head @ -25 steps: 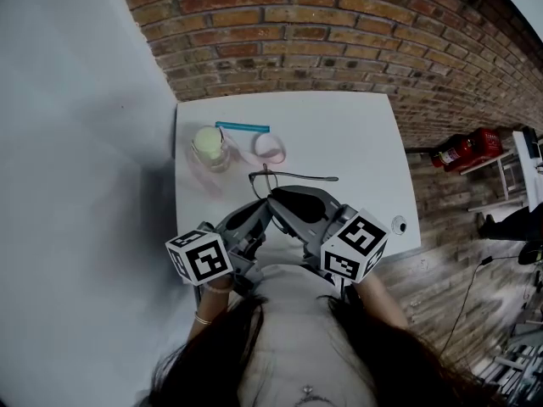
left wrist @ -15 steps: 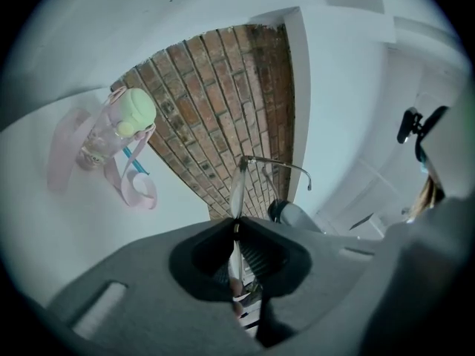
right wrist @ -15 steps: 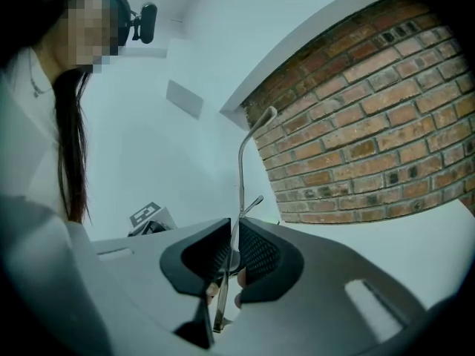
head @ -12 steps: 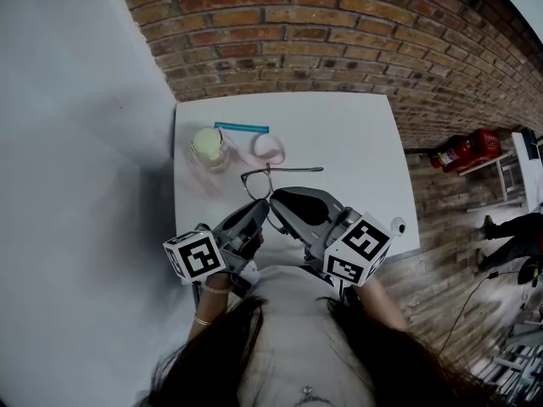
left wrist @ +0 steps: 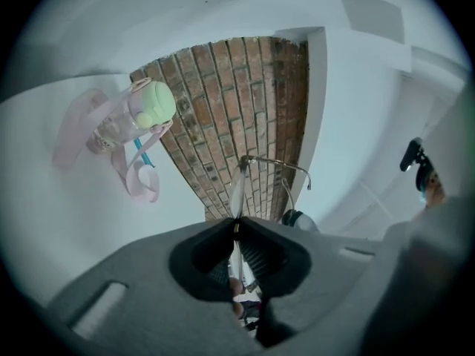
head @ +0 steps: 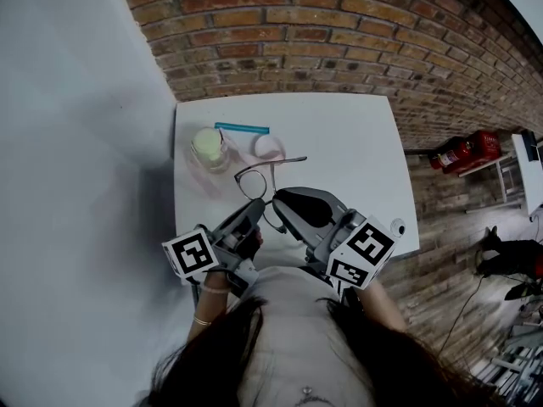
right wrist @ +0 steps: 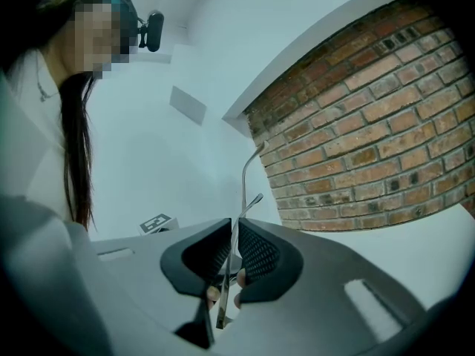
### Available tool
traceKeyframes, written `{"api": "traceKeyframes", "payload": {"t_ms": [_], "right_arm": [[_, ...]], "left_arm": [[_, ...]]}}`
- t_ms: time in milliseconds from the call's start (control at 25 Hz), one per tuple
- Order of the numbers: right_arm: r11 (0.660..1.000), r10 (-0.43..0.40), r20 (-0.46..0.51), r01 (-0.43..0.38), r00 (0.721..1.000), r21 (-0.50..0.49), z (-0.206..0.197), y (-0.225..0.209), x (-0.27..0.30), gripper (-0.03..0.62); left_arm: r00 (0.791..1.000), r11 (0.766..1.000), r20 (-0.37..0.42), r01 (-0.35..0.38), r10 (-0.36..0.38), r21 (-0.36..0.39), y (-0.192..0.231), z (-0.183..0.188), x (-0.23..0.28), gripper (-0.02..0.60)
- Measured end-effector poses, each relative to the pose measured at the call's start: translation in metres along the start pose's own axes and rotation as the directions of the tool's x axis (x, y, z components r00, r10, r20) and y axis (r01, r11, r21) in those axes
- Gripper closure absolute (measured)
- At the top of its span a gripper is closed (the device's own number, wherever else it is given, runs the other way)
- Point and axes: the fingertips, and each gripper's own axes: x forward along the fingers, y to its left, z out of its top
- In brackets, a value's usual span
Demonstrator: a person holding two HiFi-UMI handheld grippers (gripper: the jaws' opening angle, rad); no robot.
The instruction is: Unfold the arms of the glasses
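Thin dark-rimmed glasses [head: 249, 182] hang just above the white table [head: 356, 142], held by both grippers. One arm [head: 288, 161] sticks out to the upper right. My left gripper [head: 260, 212] is shut on the front of the glasses [left wrist: 239, 176], the lens edge pinched between its pads. In the left gripper view a wire arm [left wrist: 278, 163] bends off to the right above the jaws. My right gripper [head: 276, 198] is shut on a thin metal arm [right wrist: 247, 170] that rises out of the jaws. The two gripper tips nearly meet under the frame.
A small bottle with a pale green lid [head: 208, 147] stands at the table's far left, with a pink strap [head: 268, 147] and a blue stick [head: 242, 128] beside it. A brick wall [head: 339, 32] lies beyond. A red fire extinguisher [head: 465, 149] sits off to the right.
The glasses have shifted left and turned. The outstretched arm has swung from pointing right to pointing up-right. Both grippers stayed shut on the glasses.
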Motion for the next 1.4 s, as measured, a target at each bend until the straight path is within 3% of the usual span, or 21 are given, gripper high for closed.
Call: {"api": "traceKeyframes", "payload": {"t_ms": [480,1400], "right_arm": [[1.000,0.007,0.035,-0.007,0.999,-0.008,0.006,0.002,-0.005,0.560],[1.000,0.023,0.080,-0.022,0.997,-0.017,0.012,0.005,-0.014,0.560]], "left_arm": [[0.997,0.993,0.034,0.065,-0.062,-0.094,-0.002,0.006,0.001,0.560],[0.994,0.982,0.085,0.079,-0.065,-0.173,0.006,0.014,-0.005,0.560]]}}
